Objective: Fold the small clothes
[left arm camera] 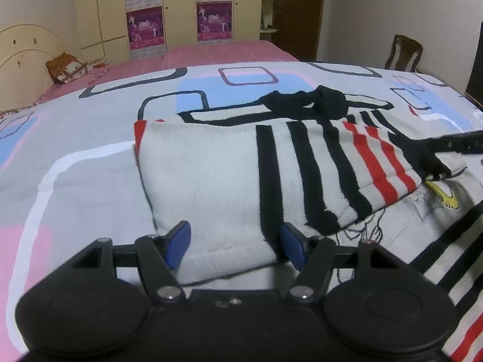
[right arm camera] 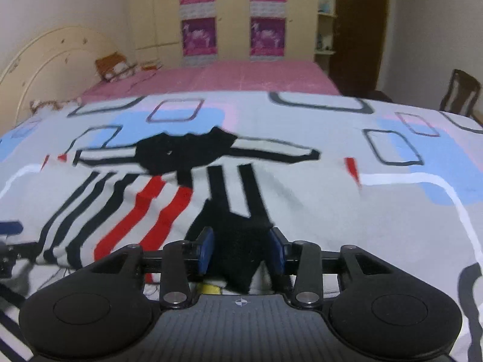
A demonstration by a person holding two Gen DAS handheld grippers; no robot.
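Observation:
A white knit sweater [left arm camera: 211, 175] with black and red stripes lies on the bed, its black collar [left arm camera: 317, 102] at the far side. One striped sleeve [left arm camera: 347, 157] is laid across the body. Its black cuff [left arm camera: 434, 163] hangs at a finger [left arm camera: 459, 143] of my right gripper. In the right wrist view the cuff [right arm camera: 238, 235] sits between the blue pads of my right gripper [right arm camera: 241, 250], whose jaws stand partly apart, loose around it. My left gripper [left arm camera: 235, 241] is open low over the sweater's near white edge, with fabric between its wide-set pads. Its blue pad [right arm camera: 10, 227] shows at the left edge.
The sweater rests on a grey quilt [left arm camera: 75, 166] with blue, pink and black shapes. A cartoon print [left arm camera: 422, 205] shows under the folded sleeve. Beyond are a pink sheet [left arm camera: 211, 54], a pillow [left arm camera: 66, 68], a headboard [left arm camera: 24, 45], wardrobes [left arm camera: 181, 9] and a chair [left arm camera: 404, 51].

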